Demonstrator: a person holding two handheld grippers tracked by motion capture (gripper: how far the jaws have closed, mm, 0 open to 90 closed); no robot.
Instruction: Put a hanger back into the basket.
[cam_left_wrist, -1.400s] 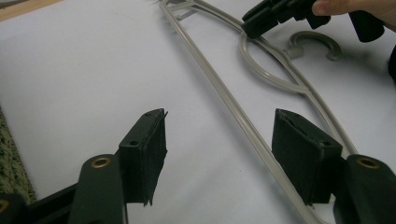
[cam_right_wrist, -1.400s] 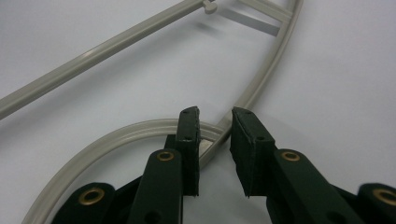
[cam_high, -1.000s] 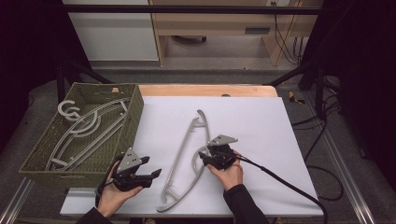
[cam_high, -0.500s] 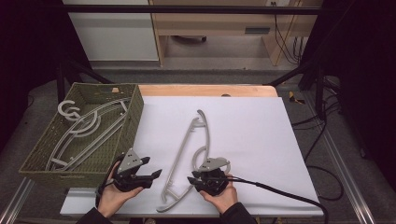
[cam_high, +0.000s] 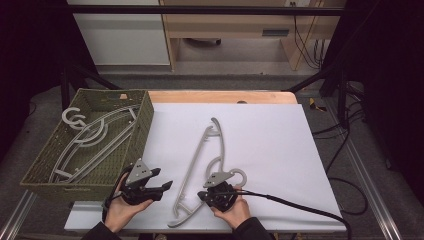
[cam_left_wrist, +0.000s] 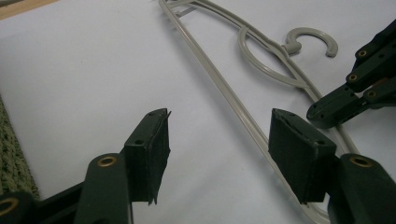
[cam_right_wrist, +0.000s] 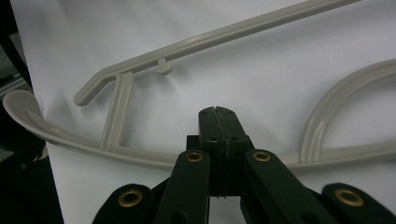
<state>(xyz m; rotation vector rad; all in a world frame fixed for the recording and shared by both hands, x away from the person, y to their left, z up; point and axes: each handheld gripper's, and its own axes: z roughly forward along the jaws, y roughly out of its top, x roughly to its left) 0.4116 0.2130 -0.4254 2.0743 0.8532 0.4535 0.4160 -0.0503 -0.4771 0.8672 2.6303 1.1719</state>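
in the right gripper view, part of the hanger's (cam_right_wrist: 140, 154) lower arm is covered by the right gripper (cam_right_wrist: 218, 122), and contact between them cannot be judged. in the left gripper view, the hanger's top end is cut off by the upper edge. in the high view, the basket's (cam_high: 145, 120) hangers (cam_high: 90, 137) overlap, so their number cannot be told.

I'm working in some lab or workshop: black frame bars (cam_high: 200, 9) above my tabletop (cam_high: 280, 150), cables (cam_high: 345, 145) trailing right of it
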